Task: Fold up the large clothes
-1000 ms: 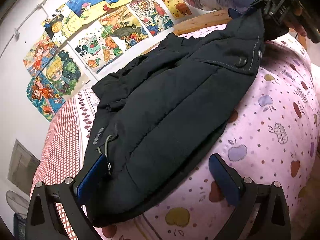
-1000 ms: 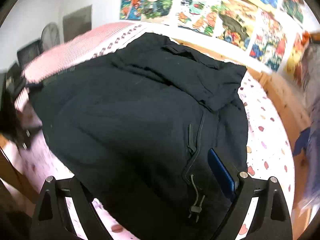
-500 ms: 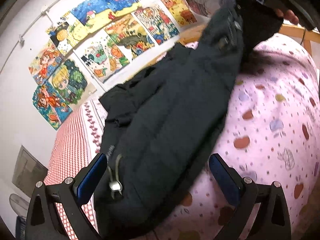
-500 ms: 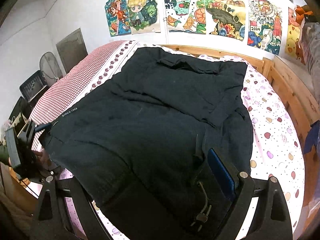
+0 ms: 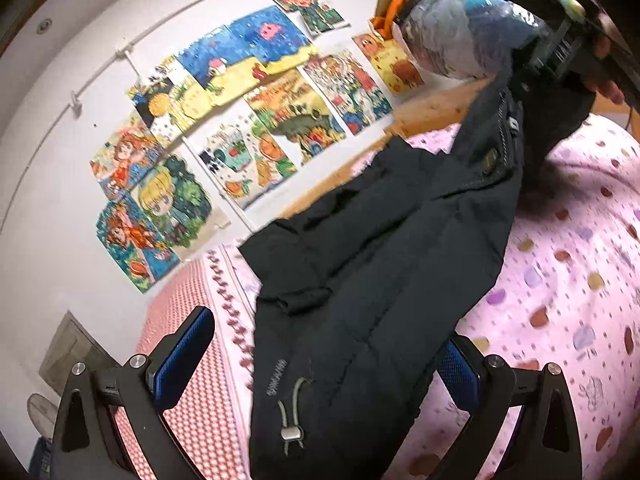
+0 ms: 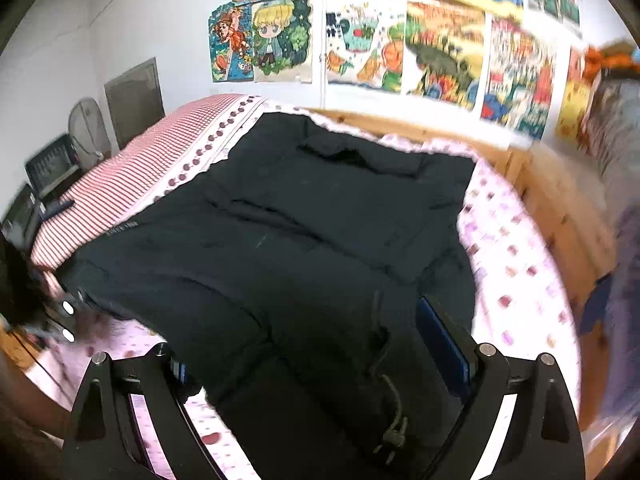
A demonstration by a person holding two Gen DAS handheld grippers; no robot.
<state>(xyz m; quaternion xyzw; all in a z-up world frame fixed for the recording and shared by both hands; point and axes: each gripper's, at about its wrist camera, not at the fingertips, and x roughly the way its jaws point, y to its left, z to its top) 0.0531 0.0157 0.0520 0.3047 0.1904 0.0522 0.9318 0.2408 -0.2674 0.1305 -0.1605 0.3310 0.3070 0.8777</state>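
Observation:
A large dark navy padded jacket (image 5: 380, 272) is held up by its hem over a pink patterned bed (image 5: 568, 280). In the left wrist view its hem with a drawstring toggle (image 5: 291, 432) hangs between my left gripper's (image 5: 320, 364) wide-apart blue pads (image 5: 184, 356). At top right my right gripper (image 5: 560, 52) grips the other hem corner. In the right wrist view the jacket (image 6: 304, 240) spreads toward the headboard, and its hem fills my right gripper (image 6: 320, 356), whose jaws stand wide.
A wall of colourful drawings (image 5: 240, 112) lies beyond the bed. A red checked sheet (image 6: 132, 184) covers the bed's left side. A wooden bed frame (image 6: 560, 208) runs along the right. A fan and dark boxes (image 6: 52, 164) stand at far left.
Both grippers have risen, lifting the jacket's hem off the bed. The jacket now hangs steeper between them and has shifted toward the wall.

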